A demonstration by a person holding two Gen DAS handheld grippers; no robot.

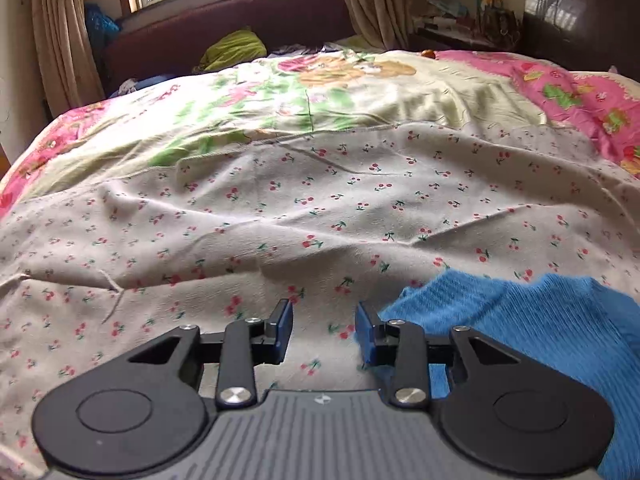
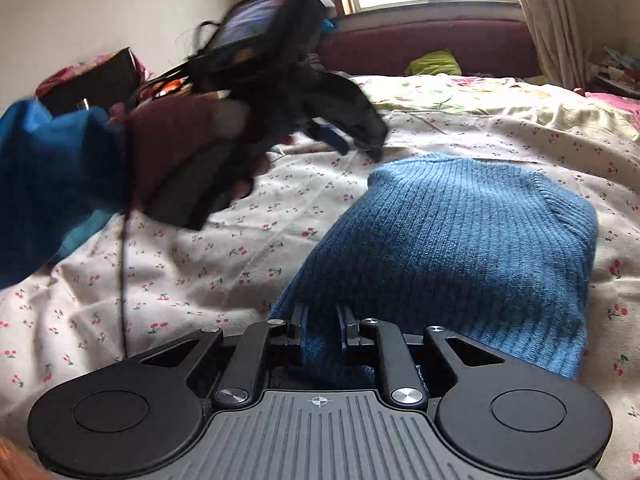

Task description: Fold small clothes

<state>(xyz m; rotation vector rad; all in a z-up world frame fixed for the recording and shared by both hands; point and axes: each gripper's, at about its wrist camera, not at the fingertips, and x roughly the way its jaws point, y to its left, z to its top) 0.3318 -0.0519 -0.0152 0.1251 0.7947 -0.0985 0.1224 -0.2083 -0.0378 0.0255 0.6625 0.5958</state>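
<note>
A blue ribbed knit garment (image 2: 472, 248) lies folded on the cherry-print sheet (image 2: 200, 280). My right gripper (image 2: 322, 330) is shut on the garment's near edge, which bunches between its blue pads. My left gripper (image 1: 324, 330) is open and empty over the sheet (image 1: 280, 208), with the garment (image 1: 520, 332) just to its right, touching the right finger. In the right wrist view the left gripper (image 2: 352, 136) shows blurred in a gloved hand, above the sheet left of the garment.
A pink and green floral blanket (image 1: 360, 92) covers the far bed. A green cloth (image 1: 236, 50) lies by the maroon headboard (image 1: 240, 20). A cluttered shelf (image 1: 464, 20) stands at the back right. A dark box (image 2: 100, 76) sits at the left.
</note>
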